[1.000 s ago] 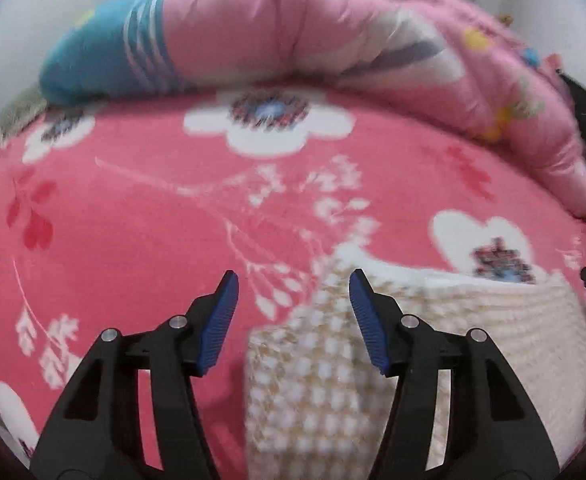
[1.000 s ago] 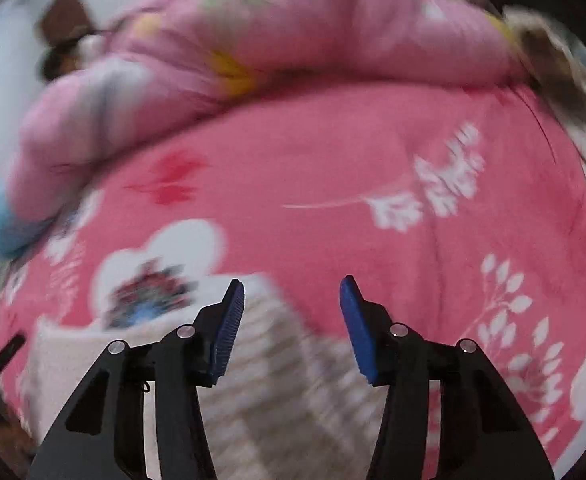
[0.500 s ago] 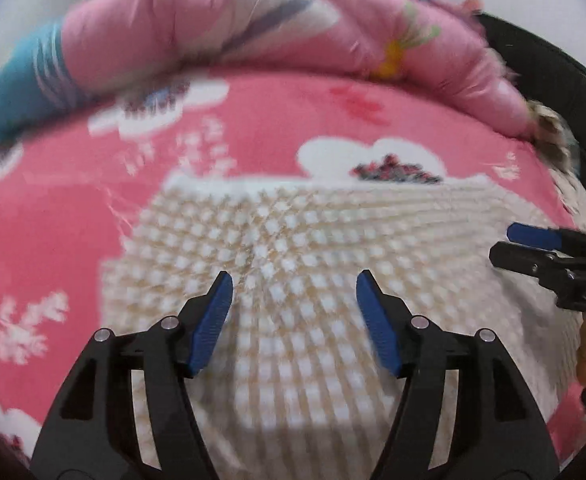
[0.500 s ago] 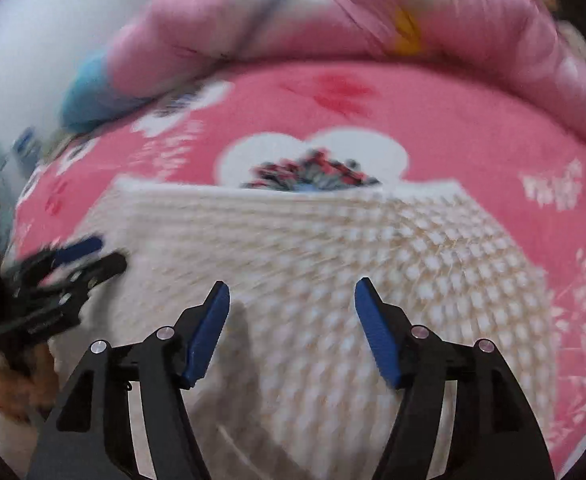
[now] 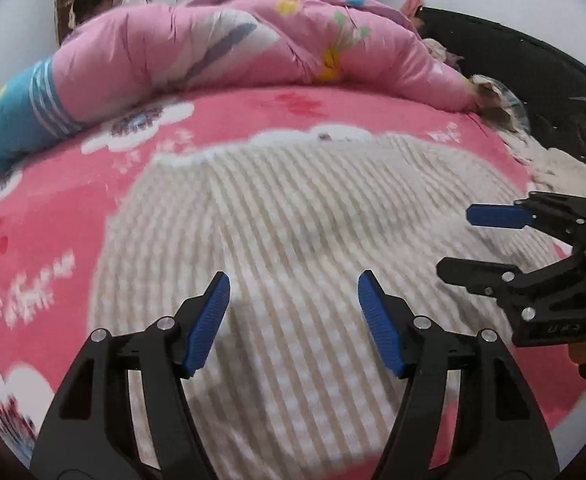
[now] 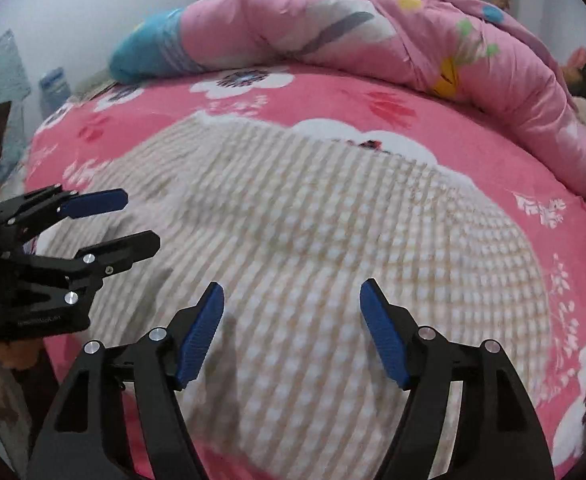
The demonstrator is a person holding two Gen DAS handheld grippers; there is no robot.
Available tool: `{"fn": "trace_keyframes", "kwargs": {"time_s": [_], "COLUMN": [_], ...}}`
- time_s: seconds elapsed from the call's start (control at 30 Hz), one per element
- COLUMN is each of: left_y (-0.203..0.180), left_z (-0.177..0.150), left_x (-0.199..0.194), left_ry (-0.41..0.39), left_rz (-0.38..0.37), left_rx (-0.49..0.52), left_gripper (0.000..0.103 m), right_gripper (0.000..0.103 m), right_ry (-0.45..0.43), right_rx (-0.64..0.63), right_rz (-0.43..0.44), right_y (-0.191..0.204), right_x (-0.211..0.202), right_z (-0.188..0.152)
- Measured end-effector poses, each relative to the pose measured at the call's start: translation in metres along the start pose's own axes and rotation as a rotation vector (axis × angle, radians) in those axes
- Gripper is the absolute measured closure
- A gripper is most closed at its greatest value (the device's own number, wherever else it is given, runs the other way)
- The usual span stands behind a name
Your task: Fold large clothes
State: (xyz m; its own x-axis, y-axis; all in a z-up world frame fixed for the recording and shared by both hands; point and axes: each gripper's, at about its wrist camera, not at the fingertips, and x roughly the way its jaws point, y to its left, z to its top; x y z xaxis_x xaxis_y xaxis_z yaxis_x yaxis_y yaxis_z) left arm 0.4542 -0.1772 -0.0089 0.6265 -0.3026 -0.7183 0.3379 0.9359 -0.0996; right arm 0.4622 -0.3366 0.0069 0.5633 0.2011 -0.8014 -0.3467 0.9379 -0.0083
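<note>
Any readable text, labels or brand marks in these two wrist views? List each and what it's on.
Nothing legible.
Right gripper body, seen from the left wrist view: small raised marking, too blurred to read.
Left gripper body, seen from the right wrist view: faint line of lettering, too small to read.

Both wrist views, seemingly low over shared garment (image 5: 293,216)

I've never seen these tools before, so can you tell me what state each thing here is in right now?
left gripper: open, holding nothing
right gripper: open, holding nothing
checked garment: spread flat on the bedspread
pink quilt: bunched up behind the garment
</note>
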Motion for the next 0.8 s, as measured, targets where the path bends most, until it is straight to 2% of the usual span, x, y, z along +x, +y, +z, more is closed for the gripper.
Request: {"fn": "trace_keyframes", "kwargs": {"time_s": [0.03,0.07,0.17,0.2,0.27,0.3,0.33,0.4,0.43,0.47,0.53,0.63,0.7,0.73,0.8], "left_y": [0.001,0.000,-0.012,-0.013,-0.011,-0.010,-0.006,0.002,0.012,0.011,0.006,0.017,0.033,0.040,0.055], "left_z": [-0.014,-0.023,-0.029,-0.027,-0.028,-0.031,-0.039,-0.050,-0.060,-0.064,-0.065,-0.069,-0.076,-0.083,-0.093], "left_x": [0.015,0.028,0.028,0.021,-0.010,-0.020,-0.027,-0.011,0.007,0.007,-0.005,-0.038,-0.047,-0.046,-0.032], "left_ry": [0.061,0.077,0.019,0.013,-0.042,-0.070,-0.088,-0.030,0.016,-0.006,-0.034,-0.091,-0.118,-0.106,-0.054], "left_rz": [0.027,0.052,0.136,0.134,0.061,0.063,0.098,0.152,0.149,0.143,0.161,0.105,0.128,0.131,0.093], "left_rx": [-0.011,0.001,0.060,0.044,-0.006,-0.012,-0.016,-0.028,-0.042,-0.039,-0.018,-0.095,-0.158,-0.190,-0.262], "left_gripper": [0.038,0.038,0.037,0.039,0.039,0.037,0.030,0.028,0.025,0.025,0.025,0.024,0.019,0.019,0.019], "right_gripper": [0.031,0.030,0.027,0.028,0.028,0.028,0.028,0.027,0.023,0.022,0.023,0.023,0.023,0.022,0.020], "right_ry": [0.023,0.041,0.041,0.043,-0.004,-0.042,-0.048,0.003,0.009,0.006,0.004,-0.054,-0.133,-0.150,-0.135], "right_rx": [-0.010,-0.004,0.046,0.068,0.043,0.001,-0.021,-0.053,-0.061,-0.075,-0.039,0.037,0.108,0.157,0.290], "right_rz": [-0.003,-0.017,-0.008,-0.009,0.010,0.014,0.000,-0.032,-0.055,-0.070,-0.055,-0.025,-0.082,-0.112,-0.157], "right_y": [0.005,0.007,0.001,0.001,0.007,0.016,0.021,0.028,0.031,0.032,0.028,0.012,-0.013,-0.031,-0.067], "right_x": [0.009,0.025,0.031,0.019,-0.009,-0.024,-0.026,-0.012,0.001,0.010,0.003,-0.036,-0.065,-0.072,-0.069], "right_z": [-0.009,-0.020,-0.028,-0.025,-0.026,-0.032,-0.038,-0.053,-0.063,-0.068,-0.062,-0.058,-0.067,-0.073,-0.088]}}
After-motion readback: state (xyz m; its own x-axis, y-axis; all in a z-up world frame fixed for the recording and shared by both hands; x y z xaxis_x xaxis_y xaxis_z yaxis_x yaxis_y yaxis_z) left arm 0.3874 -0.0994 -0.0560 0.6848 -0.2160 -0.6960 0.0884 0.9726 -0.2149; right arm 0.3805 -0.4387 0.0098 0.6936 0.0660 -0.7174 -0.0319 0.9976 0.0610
